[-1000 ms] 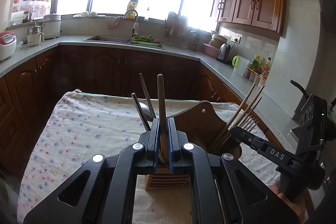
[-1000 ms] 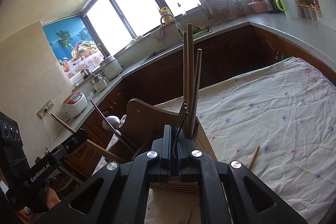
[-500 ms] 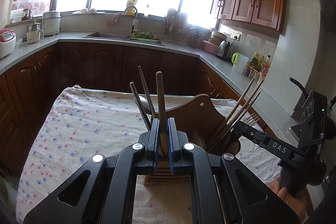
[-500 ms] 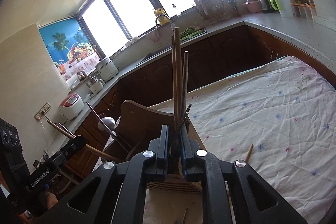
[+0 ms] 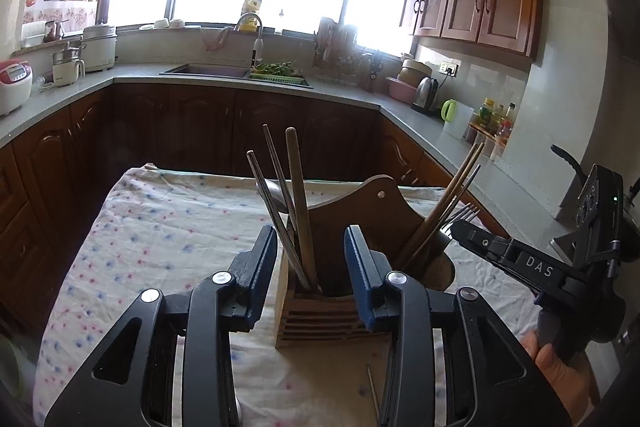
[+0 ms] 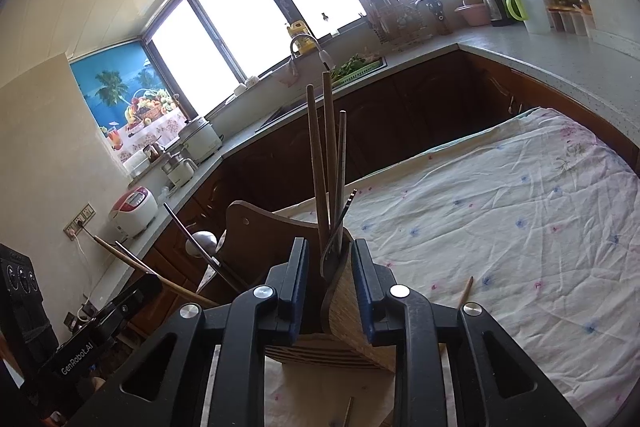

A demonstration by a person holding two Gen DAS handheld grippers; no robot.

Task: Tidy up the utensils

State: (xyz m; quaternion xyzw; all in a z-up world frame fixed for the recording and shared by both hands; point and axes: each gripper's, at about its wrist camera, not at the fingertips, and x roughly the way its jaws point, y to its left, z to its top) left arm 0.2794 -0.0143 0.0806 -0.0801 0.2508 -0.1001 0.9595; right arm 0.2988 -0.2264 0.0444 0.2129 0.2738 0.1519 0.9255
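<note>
as both tongs (image 5: 311, 259) open, utensils (image 5: 298, 203) free

Two wrist fisheye views look slightly downward from close range at the same wooden utensil holder (image 5: 340, 267) (image 6: 344, 311), from opposite sides, toward kitchen windows.

The holder (image 5: 332, 267) with its upright sticks (image 5: 300, 203) fills the centre of both views, blocking the way ahead. Bare cloth (image 6: 500, 227) spreads free at right in the right view and at left in the left view. One loose stick (image 6: 466, 289) lies on the cloth just right of the holder in the right view.
</note>
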